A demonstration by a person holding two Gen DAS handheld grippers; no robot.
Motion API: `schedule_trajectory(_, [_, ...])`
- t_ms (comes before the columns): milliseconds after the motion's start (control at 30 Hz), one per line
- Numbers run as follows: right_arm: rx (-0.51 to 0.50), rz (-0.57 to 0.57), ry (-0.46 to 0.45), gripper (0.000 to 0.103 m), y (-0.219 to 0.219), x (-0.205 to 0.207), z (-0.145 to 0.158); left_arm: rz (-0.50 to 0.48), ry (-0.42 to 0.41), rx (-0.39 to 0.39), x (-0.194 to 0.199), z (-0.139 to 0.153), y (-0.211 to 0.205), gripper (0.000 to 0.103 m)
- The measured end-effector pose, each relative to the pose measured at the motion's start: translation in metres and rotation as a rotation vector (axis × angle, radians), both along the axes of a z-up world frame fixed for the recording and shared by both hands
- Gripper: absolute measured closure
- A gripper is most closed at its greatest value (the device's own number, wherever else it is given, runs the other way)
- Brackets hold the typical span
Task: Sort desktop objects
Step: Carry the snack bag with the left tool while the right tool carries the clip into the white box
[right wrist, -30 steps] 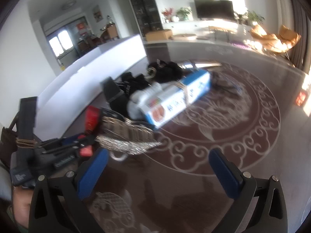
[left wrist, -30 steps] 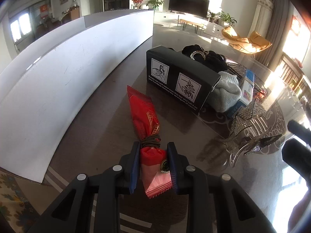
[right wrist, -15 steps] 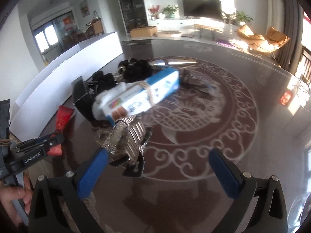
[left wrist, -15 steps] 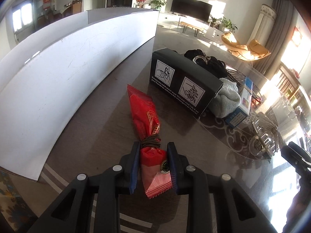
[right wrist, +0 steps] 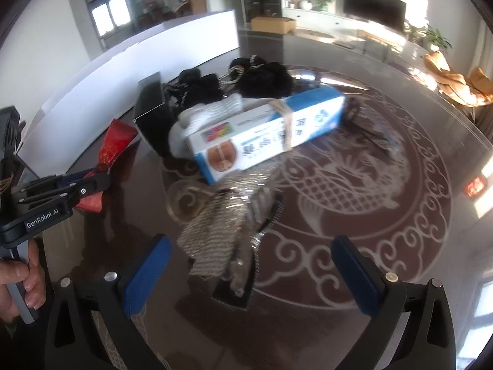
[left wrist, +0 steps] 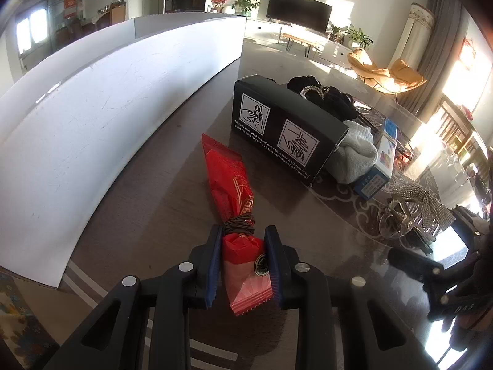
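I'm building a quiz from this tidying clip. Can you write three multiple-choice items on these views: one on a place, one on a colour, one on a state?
1. Where does the black box stand relative to the red packet in the left wrist view?
A. Beyond it, to the right
B. Under it
C. Inside the gripper

2. What colour is the long carton bound with a rubber band?
A. Green and yellow
B. White and blue
C. All black

3. What state is the right gripper in?
A. Shut on the carton
B. Shut on the packet
C. Open, holding nothing

Answers: 1 A, the box sits farther along the table, right of the packet. 2 B, white faces with blue ends show. 3 C, its blue pads stand wide apart above the silvery sparkly item, while the left gripper clamps the packet.
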State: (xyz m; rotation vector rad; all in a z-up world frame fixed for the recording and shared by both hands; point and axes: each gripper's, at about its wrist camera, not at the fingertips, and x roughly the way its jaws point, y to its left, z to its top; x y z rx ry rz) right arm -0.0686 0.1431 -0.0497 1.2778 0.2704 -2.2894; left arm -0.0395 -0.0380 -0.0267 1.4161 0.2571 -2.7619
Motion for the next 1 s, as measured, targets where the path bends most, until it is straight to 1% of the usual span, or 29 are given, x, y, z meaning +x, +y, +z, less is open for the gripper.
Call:
schedule_trajectory(67, [0.032,0.048,0.026,0.000,-0.014,0.004,-0.003,0.001,0.001,0.004,0.000,0.000,0.000,0.076])
schedule_trajectory(100, [0.051,0.048,0.035,0.000,-0.019,0.004,-0.005,0.002,0.002,0.006,0.000,0.000,-0.001,0.076])
schedule_trajectory(167, [0.065,0.007,0.044,0.000,-0.019,0.000,-0.007,-0.002,0.004,0.018,-0.001,0.000,-0.001,0.076])
schedule_trajectory(200, [0.046,-0.018,0.038,0.001,-0.015,-0.003,-0.007,-0.007,0.005,0.027,-0.001,0.000,-0.001,0.076])
schedule_trajectory(233, [0.021,-0.046,0.030,0.022,-0.009,-0.005,-0.006,-0.012,0.005,0.036,0.000,0.000,-0.002,0.076])
schedule_trajectory(267, [0.015,-0.078,0.048,0.046,-0.004,-0.005,-0.003,-0.020,0.006,0.047,0.000,0.000,-0.002,0.076])
schedule_trajectory(333, [-0.052,-0.111,0.010,0.054,0.010,-0.006,0.004,-0.039,0.031,0.061,0.004,0.004,0.000,0.077])
schedule_trajectory(467, [-0.081,-0.103,0.007,0.054,0.027,0.010,0.020,-0.082,0.105,0.123,0.021,0.020,-0.004,0.077])
schedule_trajectory(567, [-0.091,-0.078,0.016,0.054,0.037,0.023,0.036,-0.076,0.131,0.181,0.037,0.029,-0.010,0.077])
schedule_trajectory(700, [-0.134,-0.050,0.011,0.054,0.032,0.025,0.058,-0.056,0.146,0.193,0.052,0.046,-0.022,0.077])
schedule_trajectory(767, [-0.170,-0.022,0.020,0.054,0.016,0.021,0.073,-0.034,0.154,0.211,0.054,0.062,-0.034,0.077])
schedule_trajectory(833, [-0.214,0.015,0.032,0.054,-0.007,0.012,0.092,0.001,0.171,0.232,0.051,0.084,-0.055,0.077])
schedule_trajectory(933, [-0.271,0.085,0.057,0.054,-0.058,-0.005,0.121,0.076,0.192,0.258,0.039,0.117,-0.103,0.077])
schedule_trajectory(967, [-0.290,0.109,0.064,0.054,-0.079,-0.012,0.131,0.107,0.194,0.255,0.035,0.124,-0.121,0.077])
schedule_trajectory(1000, [-0.310,0.132,0.069,0.055,-0.099,-0.018,0.140,0.140,0.190,0.236,0.029,0.131,-0.138,0.077])
